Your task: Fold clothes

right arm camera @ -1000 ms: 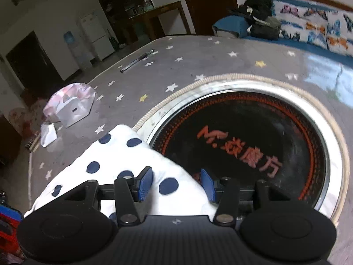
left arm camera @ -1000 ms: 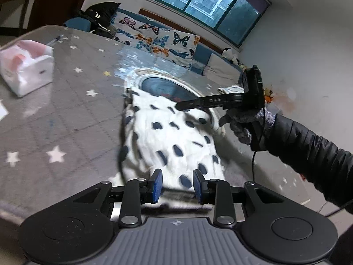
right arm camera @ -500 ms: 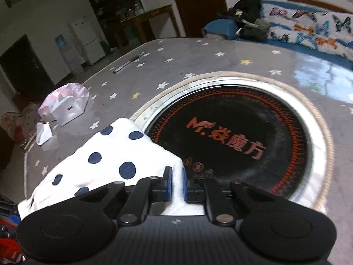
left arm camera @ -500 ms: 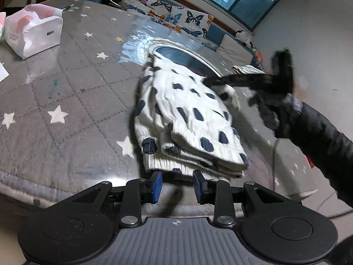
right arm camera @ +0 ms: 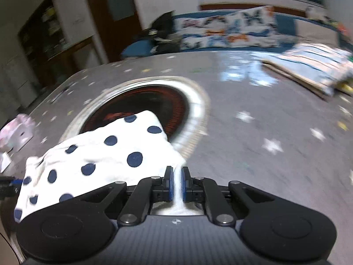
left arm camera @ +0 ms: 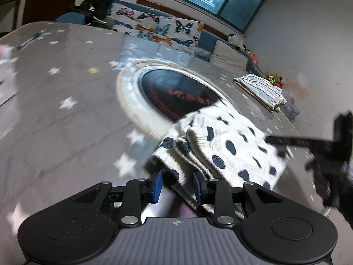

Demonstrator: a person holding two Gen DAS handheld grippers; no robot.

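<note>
A folded white garment with dark blue dots (left arm camera: pixel 222 145) lies on the grey star-patterned table, partly over the round black hob. In the right wrist view the garment (right arm camera: pixel 106 154) fills the lower left. My right gripper (right arm camera: pixel 175 184) is shut on a corner of its white cloth. My left gripper (left arm camera: pixel 177 185) is open, and the ribbed edge of the folded garment sits between its blue pads (left arm camera: pixel 157 185). The right gripper also shows in the left wrist view (left arm camera: pixel 320 143), at the garment's right side.
The round black hob with a pale rim (left arm camera: pixel 176 92) is set into the table (left arm camera: pixel 66 110). A folded striped garment (left arm camera: pixel 260 88) lies at the far right, also seen in the right wrist view (right arm camera: pixel 308 66). A white tissue pack (right arm camera: pixel 17 130) sits at the left. A butterfly-print sofa (left arm camera: pixel 158 28) stands behind.
My right gripper has shut on the garment's corner and dragged it to the right across the table. My left gripper has followed, staying open at the garment's ribbed edge.
</note>
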